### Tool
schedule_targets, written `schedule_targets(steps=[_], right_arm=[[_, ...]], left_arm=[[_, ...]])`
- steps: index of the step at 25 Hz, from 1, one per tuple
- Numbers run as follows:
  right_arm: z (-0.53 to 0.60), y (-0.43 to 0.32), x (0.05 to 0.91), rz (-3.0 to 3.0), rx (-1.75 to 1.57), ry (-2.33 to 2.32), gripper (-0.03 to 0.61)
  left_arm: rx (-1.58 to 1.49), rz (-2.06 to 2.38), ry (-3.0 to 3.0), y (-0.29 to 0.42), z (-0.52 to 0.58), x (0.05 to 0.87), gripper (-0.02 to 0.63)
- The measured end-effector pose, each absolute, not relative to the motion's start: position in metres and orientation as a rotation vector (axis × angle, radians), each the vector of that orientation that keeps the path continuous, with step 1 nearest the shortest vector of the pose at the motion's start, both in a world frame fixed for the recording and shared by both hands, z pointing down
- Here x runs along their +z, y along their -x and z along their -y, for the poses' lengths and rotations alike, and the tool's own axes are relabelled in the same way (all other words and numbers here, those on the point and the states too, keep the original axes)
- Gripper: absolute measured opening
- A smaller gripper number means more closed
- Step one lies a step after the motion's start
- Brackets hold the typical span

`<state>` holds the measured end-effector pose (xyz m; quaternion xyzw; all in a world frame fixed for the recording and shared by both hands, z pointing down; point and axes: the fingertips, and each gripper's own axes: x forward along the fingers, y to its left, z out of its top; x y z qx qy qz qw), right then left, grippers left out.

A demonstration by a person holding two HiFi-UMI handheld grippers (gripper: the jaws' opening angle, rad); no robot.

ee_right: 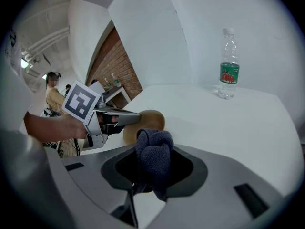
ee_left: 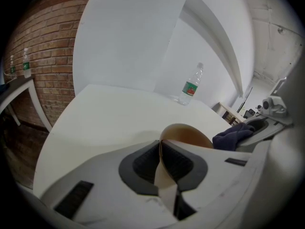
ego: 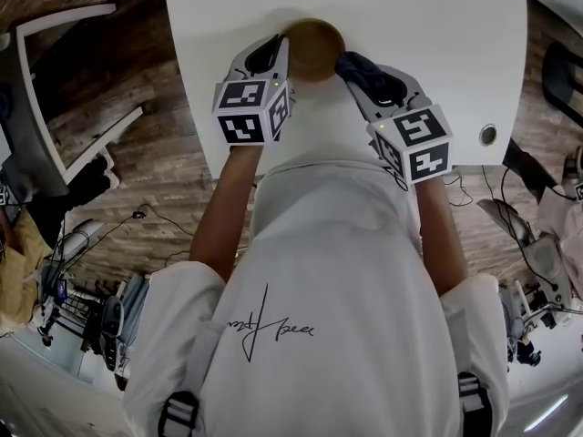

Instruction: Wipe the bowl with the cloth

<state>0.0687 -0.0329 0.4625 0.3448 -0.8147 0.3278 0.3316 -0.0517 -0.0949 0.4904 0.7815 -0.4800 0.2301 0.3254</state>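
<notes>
Wiping was about to start: my left fingers [ee_left: 144, 163] pinched the wooden bowl [ee_left: 188, 135] by its rim over the table [ee_left: 105, 120], my right fingers [ee_right: 185, 168] held the dark cloth [ee_right: 153, 157]. Next, it needed rubbing inside.

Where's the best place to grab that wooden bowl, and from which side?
Pinch the bowl by the thin wall at its rim, one jaw inside and one outside, coming from the left, as the left gripper does now. It looks too wide to span, and that hold probably leaves the hollow free for the cloth on its right.
</notes>
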Motion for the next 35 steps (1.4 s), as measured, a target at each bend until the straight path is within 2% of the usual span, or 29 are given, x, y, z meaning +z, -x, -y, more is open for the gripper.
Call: schedule_targets(steps=[35], right_arm=[[0.056, -0.07, 0.468, 2.135, 0.783, -0.914, 0.12]], left_arm=[[0.631, 1.268, -2.048, 0.054, 0.087, 0.496, 0.023]])
